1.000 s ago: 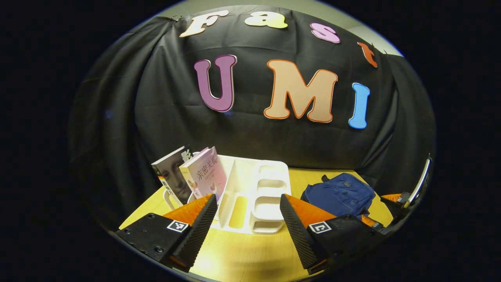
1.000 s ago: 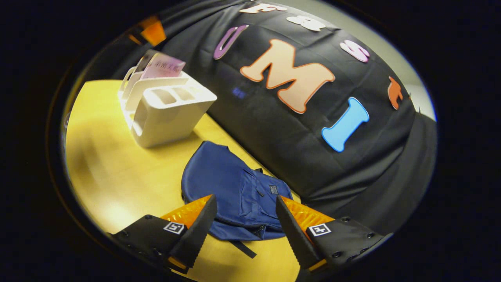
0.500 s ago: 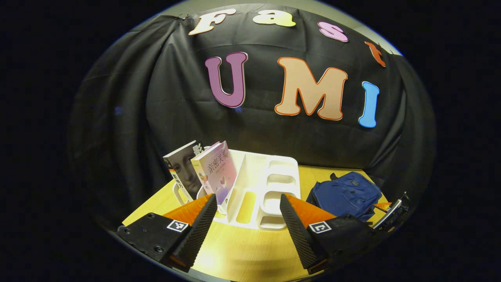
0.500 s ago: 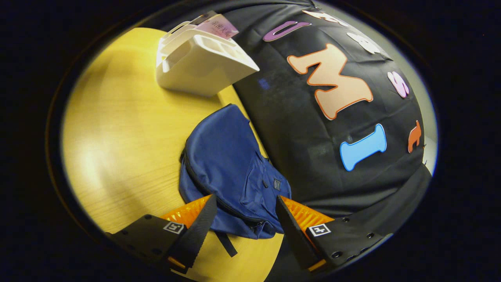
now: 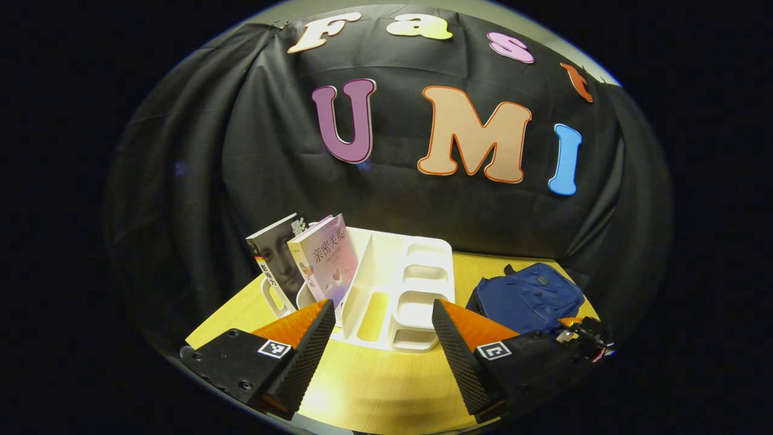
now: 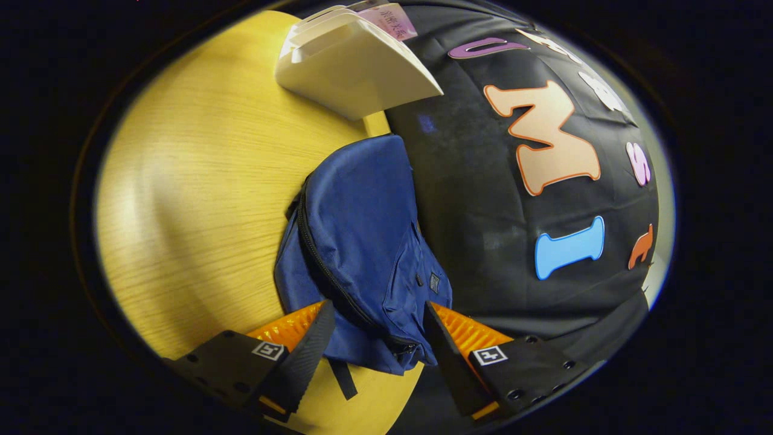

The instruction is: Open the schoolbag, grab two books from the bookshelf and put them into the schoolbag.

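Note:
A blue schoolbag [image 6: 368,241] lies flat on the yellow table [image 6: 199,199], its zip closed along the left side. My right gripper [image 6: 377,350] hangs open over the bag's near corner, one finger on each side of it, not pressing. The same schoolbag [image 5: 528,296] lies at the right in the left gripper view, with the right gripper [image 5: 583,338] at its near edge. A white bookshelf [image 5: 392,296] holds two upright books: a dark one [image 5: 275,266] and a pink one [image 5: 326,260]. My left gripper [image 5: 383,344] stands open in front of the shelf.
The booth's black cloth wall [image 5: 392,199] hangs right behind the shelf and the bag. The white bookshelf [image 6: 356,66] sits at the top of the right gripper view, beyond the bag. The table's near edge [image 6: 386,399] lies just under the right gripper.
My right gripper has rolled and moved closer over the schoolbag's corner, so the bag looks larger. The left gripper has barely shifted.

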Demonstrator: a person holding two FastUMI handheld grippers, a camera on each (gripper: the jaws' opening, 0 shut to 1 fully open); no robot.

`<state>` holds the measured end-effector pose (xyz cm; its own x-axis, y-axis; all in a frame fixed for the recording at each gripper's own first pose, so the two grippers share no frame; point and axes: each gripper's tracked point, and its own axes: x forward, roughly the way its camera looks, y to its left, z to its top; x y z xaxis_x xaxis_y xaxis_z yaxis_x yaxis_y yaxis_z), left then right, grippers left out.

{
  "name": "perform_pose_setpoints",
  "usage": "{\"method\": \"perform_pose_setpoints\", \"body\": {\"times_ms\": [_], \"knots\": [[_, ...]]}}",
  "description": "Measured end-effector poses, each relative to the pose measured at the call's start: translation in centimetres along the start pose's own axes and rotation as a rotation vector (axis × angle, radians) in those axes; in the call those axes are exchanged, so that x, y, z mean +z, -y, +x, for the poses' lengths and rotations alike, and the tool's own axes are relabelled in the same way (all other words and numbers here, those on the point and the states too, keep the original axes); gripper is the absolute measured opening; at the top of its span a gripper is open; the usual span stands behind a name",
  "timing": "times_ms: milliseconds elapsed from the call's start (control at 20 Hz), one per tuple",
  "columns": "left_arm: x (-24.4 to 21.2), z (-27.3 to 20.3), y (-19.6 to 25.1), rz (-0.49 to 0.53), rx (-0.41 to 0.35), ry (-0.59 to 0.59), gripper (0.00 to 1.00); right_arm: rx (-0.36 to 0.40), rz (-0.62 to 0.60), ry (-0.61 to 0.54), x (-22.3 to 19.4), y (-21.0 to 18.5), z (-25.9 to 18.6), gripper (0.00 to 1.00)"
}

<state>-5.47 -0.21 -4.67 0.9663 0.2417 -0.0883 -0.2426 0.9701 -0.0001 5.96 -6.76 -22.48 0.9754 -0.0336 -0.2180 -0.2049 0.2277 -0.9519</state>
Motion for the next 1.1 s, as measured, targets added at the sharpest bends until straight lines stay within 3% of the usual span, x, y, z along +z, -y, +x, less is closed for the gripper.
{"method": "perform_pose_setpoints", "body": {"times_ms": [50,200,250,350,600,700,800,850,900,950,1100], "knots": [[0.1,0.0,0.1,0.005,-0.002,0.000,0.95,0.006,-0.005,-0.005,0.1,-0.6,0.3,0.87],[0.3,0.0,0.0,0.005,-0.004,0.007,0.95,-0.021,-0.040,0.011,0.6,-0.5,1.1,0.70],[0.6,0.1,0.0,0.001,-0.008,0.011,0.95,-0.031,-0.036,0.011,0.8,-0.4,1.7,0.80],[0.6,0.2,-0.1,0.000,-0.006,0.008,0.92,-0.042,-0.010,0.003,0.9,-0.1,2.6,0.90],[0.4,0.7,-0.6,-0.004,0.002,-0.011,0.95,-0.059,0.018,-0.016,1.6,-0.1,4.3,0.53],[0.6,1.0,-1.0,-0.007,0.016,-0.014,0.95,-0.053,0.037,-0.032,1.2,-0.6,5.4,0.51],[0.9,1.2,-1.6,-0.012,0.033,-0.011,0.95,-0.075,0.039,-0.033,1.5,-0.1,5.8,0.27],[1.2,1.4,-2.0,-0.015,0.043,-0.006,0.95,-0.082,0.044,-0.031,1.4,0.0,6.1,0.40],[1.4,1.5,-2.3,-0.016,0.053,-0.005,0.95,-0.086,0.048,-0.034,1.3,0.2,6.5,0.27],[1.5,1.8,-2.8,-0.017,0.064,-0.004,0.95,-0.088,0.050,-0.040,1.0,0.3,6.9,0.27],[2.3,2.4,-4.6,-0.008,0.103,0.004,0.95,-0.088,0.065,-0.053,1.2,0.4,7.8,0.11]]}}
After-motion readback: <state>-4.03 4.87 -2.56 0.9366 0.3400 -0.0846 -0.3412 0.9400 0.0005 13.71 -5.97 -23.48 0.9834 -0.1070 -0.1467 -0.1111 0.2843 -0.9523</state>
